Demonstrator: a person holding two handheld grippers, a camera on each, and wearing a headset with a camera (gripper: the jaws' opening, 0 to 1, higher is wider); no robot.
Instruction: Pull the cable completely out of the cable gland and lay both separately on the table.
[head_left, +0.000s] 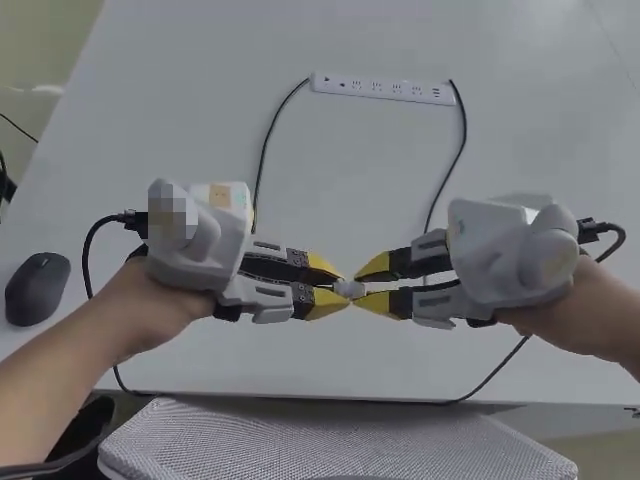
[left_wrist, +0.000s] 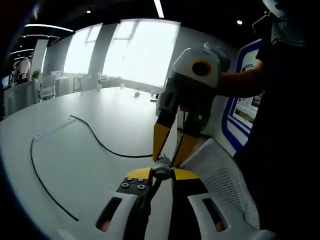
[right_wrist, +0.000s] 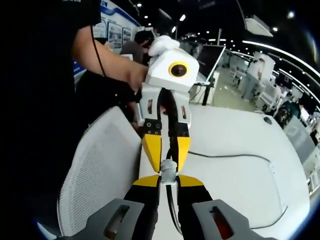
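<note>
A small pale grey cable gland (head_left: 348, 290) hangs in the air over the white table's (head_left: 180, 120) near edge, between two grippers that point tip to tip. My left gripper (head_left: 337, 290) comes in from the left and is shut on the gland (left_wrist: 161, 170), with its yellow tips on either side. My right gripper (head_left: 362, 286) faces it from the right. In the right gripper view the gland (right_wrist: 168, 172) sits at the yellow tips of my right gripper (right_wrist: 170, 181), and a black cable (right_wrist: 173, 212) runs back from it between the shut jaws.
A white power strip (head_left: 388, 90) lies at the back of the table, its black lead (head_left: 262, 160) curving toward me. A dark mouse (head_left: 37, 287) rests at the left edge. A grey mesh chair back (head_left: 330, 440) stands just below the grippers.
</note>
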